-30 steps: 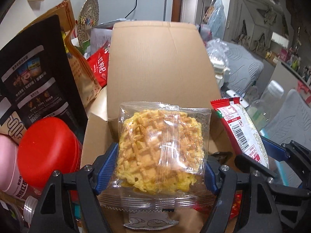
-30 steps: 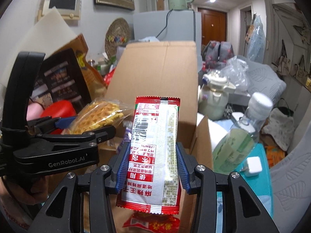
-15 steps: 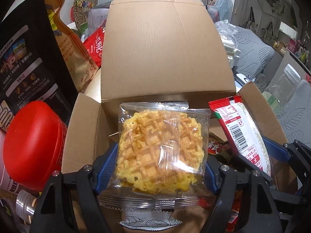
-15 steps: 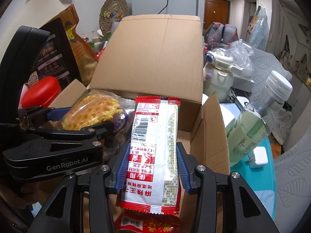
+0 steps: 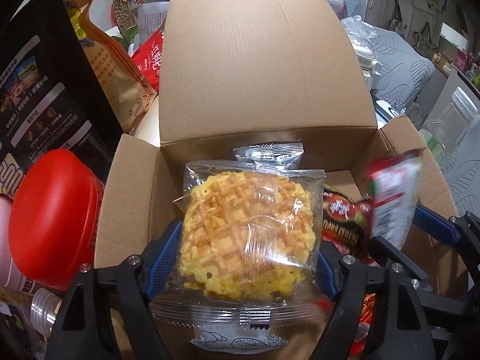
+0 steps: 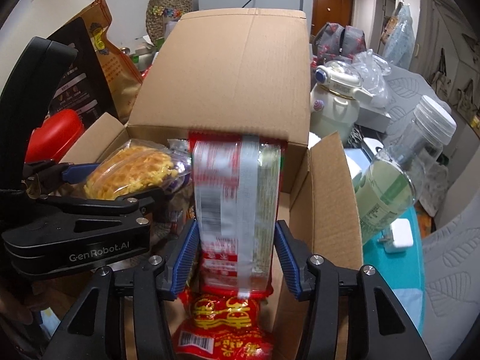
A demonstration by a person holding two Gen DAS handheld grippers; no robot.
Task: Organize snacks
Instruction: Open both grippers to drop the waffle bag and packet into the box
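Nearest the right tongs [image 6: 237, 258], a red foil packet [image 6: 228, 327] lies on the floor of the open cardboard box [image 6: 327, 186]. Beside the box on the right stand a clear bottle [image 6: 399, 177] and a white charger [image 6: 400, 234] on the teal surface [image 6: 417, 273], with a cream kettle [image 6: 336, 105] farther back. On the left a red-lidded jar [image 5: 54, 222] crowds the box wall, behind it a black pouch [image 5: 39, 90] and a brown snack bag [image 5: 111, 60]. The raised rear flap blocks the far view.

Compared with a second ago, both tongs have tipped down over the box, so its inside now shows: a silver packet [image 5: 270, 154] against the back wall and a dark red wrapper [image 5: 342, 216] on the bottom. The red-and-white sachet [image 6: 237, 210] is blurred, and the blue pads that gripped it now stand clear of its edges.

The right tongs are opening, with the sachet still between them but loose, hanging over the red foil packet. The left tongs [image 5: 246, 258] pinch the wrapped waffle [image 5: 249, 234] by its sides, held above the box's near left part.
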